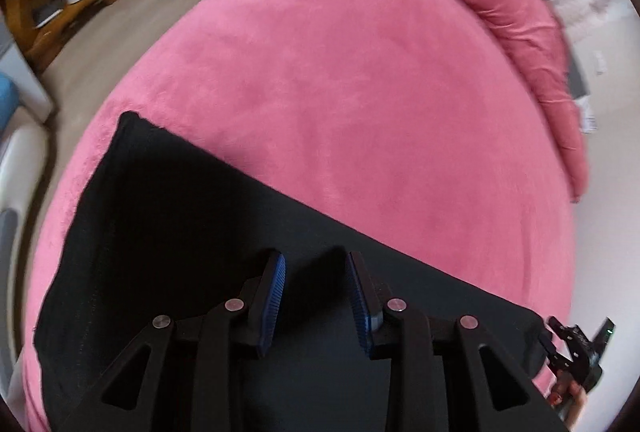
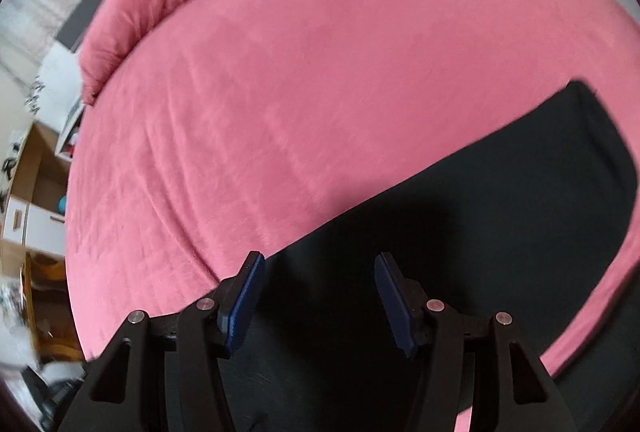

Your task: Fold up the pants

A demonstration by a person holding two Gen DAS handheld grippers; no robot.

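Pants [image 1: 192,232] cut off at near edge, black on pink bed [image 1: 340,92]. Left gripper [image 1: 316,296] and right gripper [image 2: 318,296] angled down above them, both spread, nothing pinched.

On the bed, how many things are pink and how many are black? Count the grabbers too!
Pink: 2, the blanket and the rolled duvet along its far edge
Black: 3, the pants, the left hand-held gripper and the right hand-held gripper, both open above the pants
Total: 5
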